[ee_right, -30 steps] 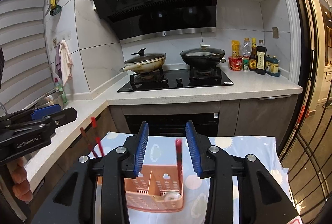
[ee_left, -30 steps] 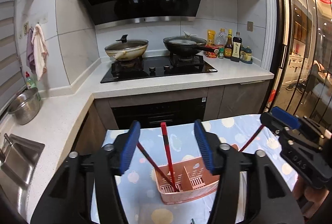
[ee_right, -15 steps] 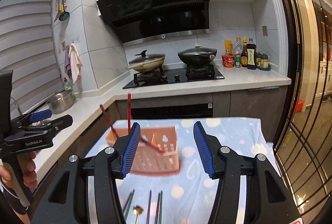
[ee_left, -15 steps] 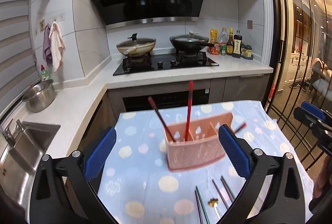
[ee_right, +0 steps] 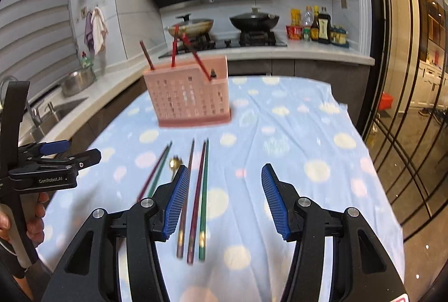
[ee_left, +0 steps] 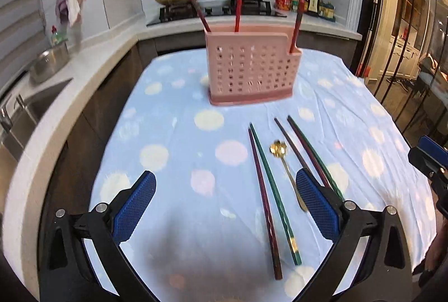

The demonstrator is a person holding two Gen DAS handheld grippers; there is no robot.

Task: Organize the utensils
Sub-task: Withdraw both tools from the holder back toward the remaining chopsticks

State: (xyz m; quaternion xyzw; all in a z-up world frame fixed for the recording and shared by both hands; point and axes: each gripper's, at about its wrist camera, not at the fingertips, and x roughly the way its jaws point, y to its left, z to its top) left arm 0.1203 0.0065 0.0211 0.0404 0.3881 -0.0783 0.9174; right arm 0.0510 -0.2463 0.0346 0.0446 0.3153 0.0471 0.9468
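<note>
A pink perforated holder (ee_left: 252,69) stands upright toward the far end of a table covered by a pale blue spotted cloth (ee_left: 173,151). Three red chopsticks (ee_left: 238,6) stand in it — two leaning at the left, one in the lower right section.

On the cloth, nearer than the holder, lie four loose chopsticks: a dark red and green pair (ee_left: 266,190) on the left, a second pair (ee_left: 305,145) on the right, and a gold spoon (ee_left: 282,159) between the pairs.

The left gripper (ee_left: 224,206) hangs over the near cloth with jaws spread wide and nothing between them; its right pad sits over the near part of the spoon and right pair. The right gripper (ee_right: 224,204) has jaws parted, pinching nothing — the right pair lies beneath the gap, beside its left pad.
</note>
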